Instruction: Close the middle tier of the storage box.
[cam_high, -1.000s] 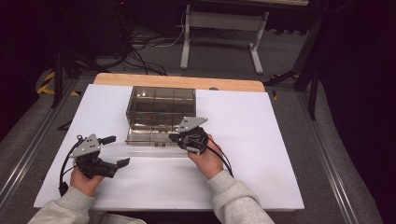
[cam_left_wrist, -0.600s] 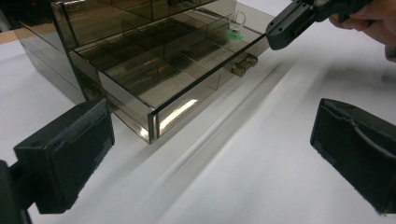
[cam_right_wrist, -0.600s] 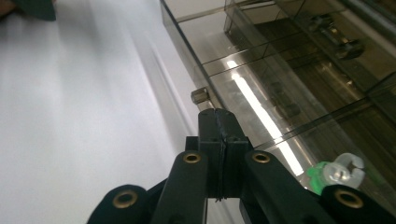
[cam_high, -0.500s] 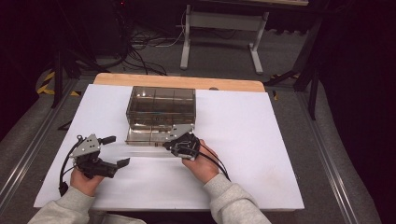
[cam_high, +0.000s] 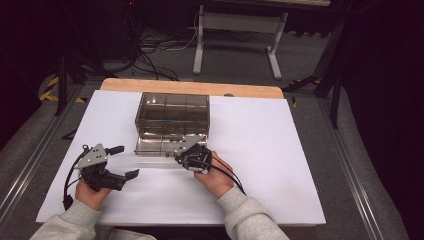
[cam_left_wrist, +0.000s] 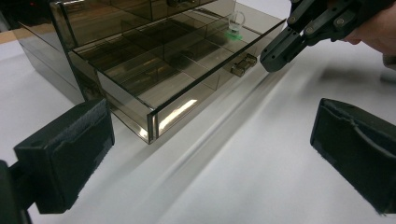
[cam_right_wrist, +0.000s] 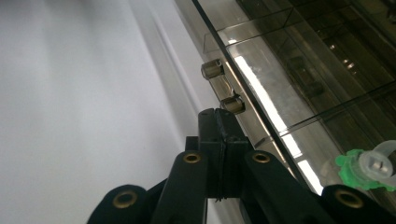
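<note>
A smoky clear drawer box (cam_high: 172, 112) stands mid-table with its bottom drawer (cam_high: 160, 146) pulled out toward me. In the left gripper view the drawer (cam_left_wrist: 154, 84) shows several compartments, and a small clear piece on a green base (cam_left_wrist: 235, 27) sits in a far one. My right gripper (cam_high: 180, 159) is shut, its tip (cam_right_wrist: 217, 119) just beside the drawer's handle (cam_right_wrist: 223, 88) with nothing between the jaws. The green-based piece (cam_right_wrist: 366, 170) lies behind the drawer front. My left gripper (cam_high: 127, 161) rests open on the table left of the drawer, its pads (cam_left_wrist: 65, 158) wide apart.
A white sheet (cam_high: 280, 165) covers the table, with a wooden edge (cam_high: 190, 87) at the far side. Cables trail from both grippers toward me. Beyond the table are a dark floor, a metal stand (cam_high: 235, 30) and loose cables.
My right gripper has slid a little left and toward me along the drawer front. The left gripper and the drawer box have not moved.
</note>
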